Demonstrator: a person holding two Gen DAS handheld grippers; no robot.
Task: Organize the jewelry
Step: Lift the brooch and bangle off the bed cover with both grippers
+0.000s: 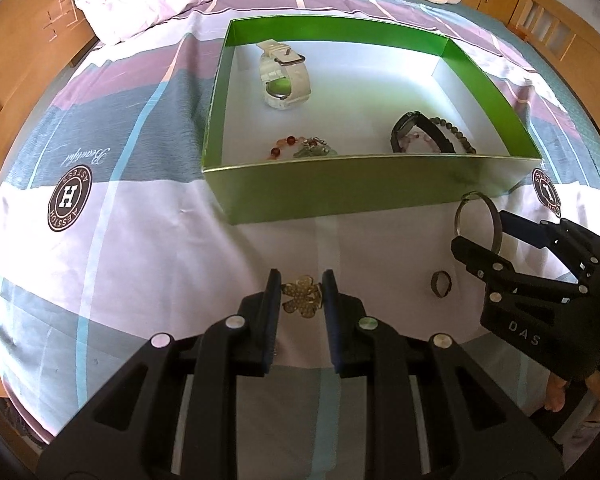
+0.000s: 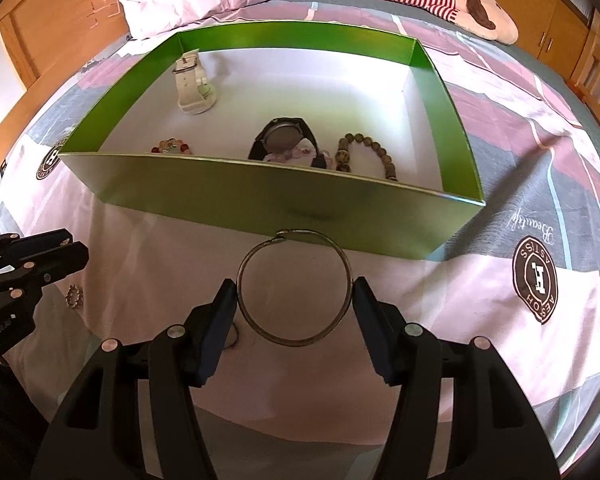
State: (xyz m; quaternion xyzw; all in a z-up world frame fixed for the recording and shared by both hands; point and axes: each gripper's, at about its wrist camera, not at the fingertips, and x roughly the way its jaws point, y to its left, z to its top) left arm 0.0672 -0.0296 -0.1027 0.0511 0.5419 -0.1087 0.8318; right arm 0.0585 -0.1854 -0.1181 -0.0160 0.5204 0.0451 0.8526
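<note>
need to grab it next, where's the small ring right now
In the left wrist view the small ring lies on the bedsheet outside the green box, right of the gold flower brooch and just below the bangle at the right gripper.

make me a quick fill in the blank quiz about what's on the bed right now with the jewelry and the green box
1. The left claw has its fingers on either side of a gold ____-shaped brooch.
2. The right claw is around a thin metal ____.
3. The white watch lies ____ the green box.
4. A small ring lies on the bedsheet, ____ the box.

Answers: flower; bangle; inside; outside
</note>
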